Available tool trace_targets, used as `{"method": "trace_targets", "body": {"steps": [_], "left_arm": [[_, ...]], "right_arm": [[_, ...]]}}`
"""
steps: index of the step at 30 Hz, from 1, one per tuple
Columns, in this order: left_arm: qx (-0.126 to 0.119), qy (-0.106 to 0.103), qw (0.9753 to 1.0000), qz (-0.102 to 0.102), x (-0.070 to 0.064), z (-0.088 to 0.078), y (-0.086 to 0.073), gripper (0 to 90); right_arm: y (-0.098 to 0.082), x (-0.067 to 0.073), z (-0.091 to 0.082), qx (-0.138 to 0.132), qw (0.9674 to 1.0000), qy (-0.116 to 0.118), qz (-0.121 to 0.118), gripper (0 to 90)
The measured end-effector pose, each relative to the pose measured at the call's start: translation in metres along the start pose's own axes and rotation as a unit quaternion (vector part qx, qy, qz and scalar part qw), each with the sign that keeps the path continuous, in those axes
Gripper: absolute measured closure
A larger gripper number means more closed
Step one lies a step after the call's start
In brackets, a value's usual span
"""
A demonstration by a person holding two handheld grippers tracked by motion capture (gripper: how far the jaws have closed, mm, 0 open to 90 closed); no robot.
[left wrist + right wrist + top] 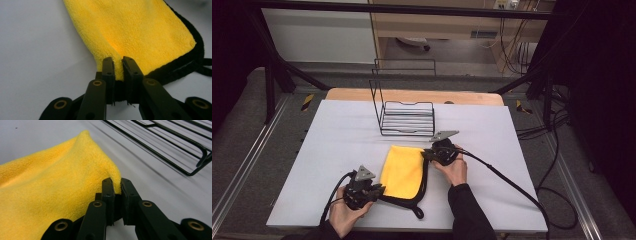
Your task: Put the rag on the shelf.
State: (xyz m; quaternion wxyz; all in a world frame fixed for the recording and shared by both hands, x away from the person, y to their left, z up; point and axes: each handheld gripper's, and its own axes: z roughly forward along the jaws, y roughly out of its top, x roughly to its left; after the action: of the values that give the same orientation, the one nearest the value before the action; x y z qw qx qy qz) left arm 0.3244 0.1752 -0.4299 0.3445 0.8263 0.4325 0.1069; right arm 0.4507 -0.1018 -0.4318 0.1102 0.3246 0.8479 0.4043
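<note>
Folded once at frame centre, yellow cloth (402,171) pinched by left gripper (379,190) and right gripper (426,154), not yet in wire rack (407,119) above.

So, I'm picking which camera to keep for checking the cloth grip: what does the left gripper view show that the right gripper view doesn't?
Left gripper view: the yellow cloth's black trim running along its edge, and the left gripper shut on a cloth corner.

Right gripper view: the black wire rack lying beyond the cloth, and the right gripper pinching another corner, where the fabric rises to a peak.

Both: yellow fleece clamped between closed black jaws over the pale table.
</note>
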Motion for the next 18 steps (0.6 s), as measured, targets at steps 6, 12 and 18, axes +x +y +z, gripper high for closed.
{"method": "trace_targets", "body": {"steps": [6,12,18], "left_arm": [[-0.003,-0.001,0.9999,0.013,0.001,0.0,0.0,75.4],[-0.022,-0.016,0.9992,0.029,0.011,-0.008,0.004,59.0],[-0.027,-0.008,0.9987,0.042,0.023,-0.009,0.013,42.3]], "right_arm": [[-0.004,0.001,0.005,-0.008,0.9998,-0.019,0.008,73.3],[0.001,0.005,-0.014,-0.039,0.9989,-0.017,0.02,57.2],[0.0,0.009,-0.039,-0.055,0.9974,-0.021,0.042,30.1]]}}
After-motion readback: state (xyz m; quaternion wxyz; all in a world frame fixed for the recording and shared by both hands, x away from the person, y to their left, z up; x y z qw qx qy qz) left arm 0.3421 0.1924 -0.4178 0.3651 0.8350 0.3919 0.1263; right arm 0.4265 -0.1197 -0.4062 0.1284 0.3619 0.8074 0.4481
